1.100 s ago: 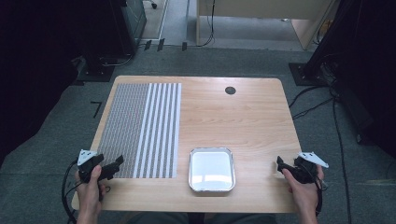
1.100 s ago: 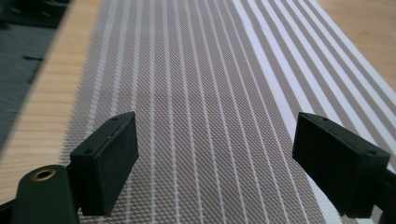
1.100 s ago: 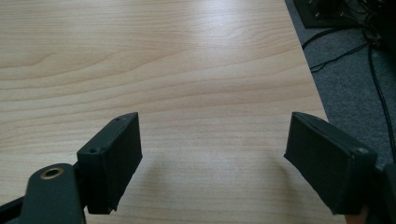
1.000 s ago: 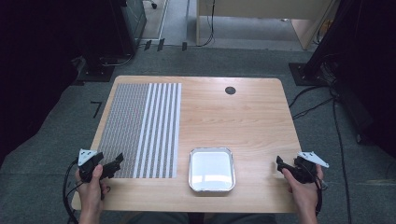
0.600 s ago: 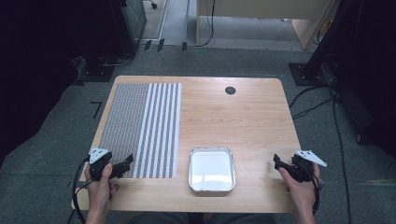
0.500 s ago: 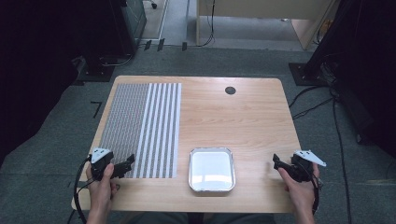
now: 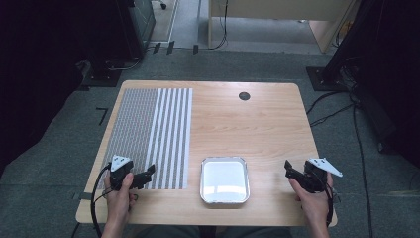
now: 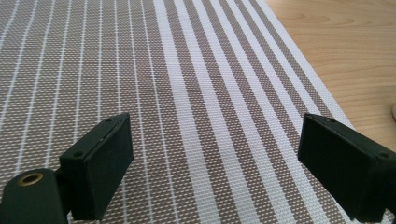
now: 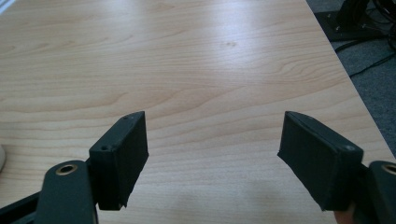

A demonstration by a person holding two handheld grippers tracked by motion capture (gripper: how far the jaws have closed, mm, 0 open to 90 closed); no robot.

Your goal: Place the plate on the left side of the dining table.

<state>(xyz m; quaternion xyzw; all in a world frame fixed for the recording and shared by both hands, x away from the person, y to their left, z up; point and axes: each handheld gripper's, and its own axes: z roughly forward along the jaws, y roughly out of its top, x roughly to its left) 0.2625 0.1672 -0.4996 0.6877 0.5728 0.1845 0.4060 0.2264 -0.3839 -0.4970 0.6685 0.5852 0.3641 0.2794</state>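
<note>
In the high view, the left claw (image 7: 148, 174) is hanging low over the near edge of the striped mat (image 7: 148, 129), pointing right toward the metal tray (image 7: 224, 179). If it is sinking any lower while travelling, a jaw tip could be catching the weave and dragging or rucking the mat across the tabletop (image 7: 257, 129). The left hand (image 7: 119, 196) is holding it roughly level. The right claw (image 7: 288, 169) is standing near the tabletop's right edge, well apart from the tray and aimed left at it, so a fast sweep inward could be knocking the light, empty tray. In the left gripper view, the left claw (image 8: 215, 163) is standing wide open over the mat with nothing between its jaws, which have just been opening. A pinch on the flat weave may be slipping off unless one jaw is getting under the mat's border. In the right gripper view, the right claw (image 9: 212, 158) is gaping over bare wood, empty, its jaws having just been closing a little.
</note>
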